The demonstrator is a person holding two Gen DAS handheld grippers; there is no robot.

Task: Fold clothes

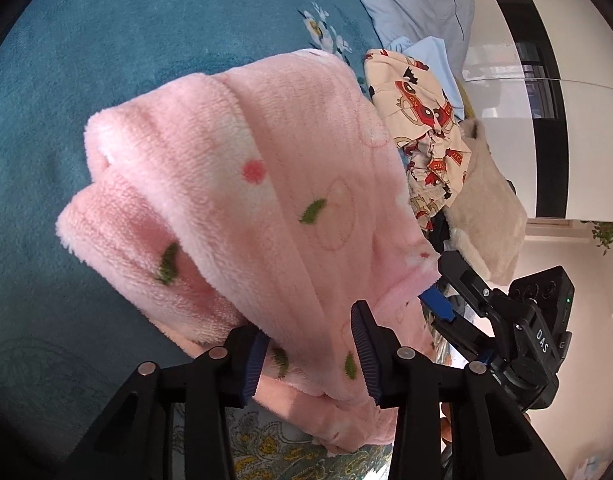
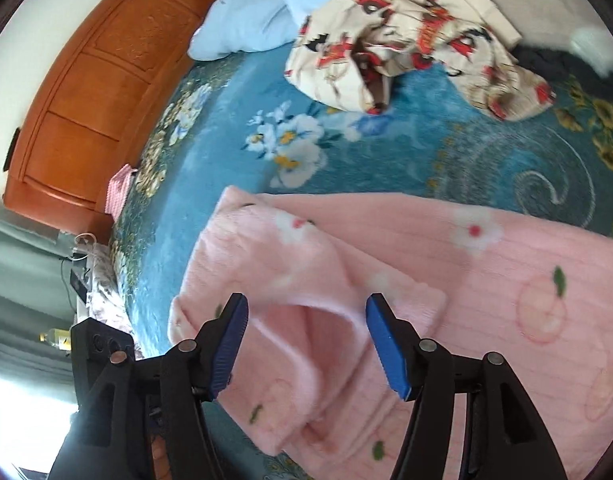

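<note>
A pink fleece garment [image 1: 242,184] with leaf and flower prints hangs bunched in the left wrist view, raised above the teal bedspread [image 1: 86,120]. My left gripper [image 1: 310,356] is shut on a thick fold of it, with fabric filling the gap between the pads. The right gripper [image 1: 436,296] shows at the garment's right edge with its blue pad beside the hem. In the right wrist view the right gripper [image 2: 308,344] stands open, and the pink garment [image 2: 446,280] lies below and between its fingers without the pads pressing it.
A cream cartoon-print garment [image 2: 386,40] lies crumpled further up the bedspread [image 2: 386,152]. With it are a light blue pillow [image 2: 242,28], a beige fleece piece [image 1: 482,208] and a dark garment [image 2: 566,68]. A wooden headboard [image 2: 98,80] borders the bed on the left.
</note>
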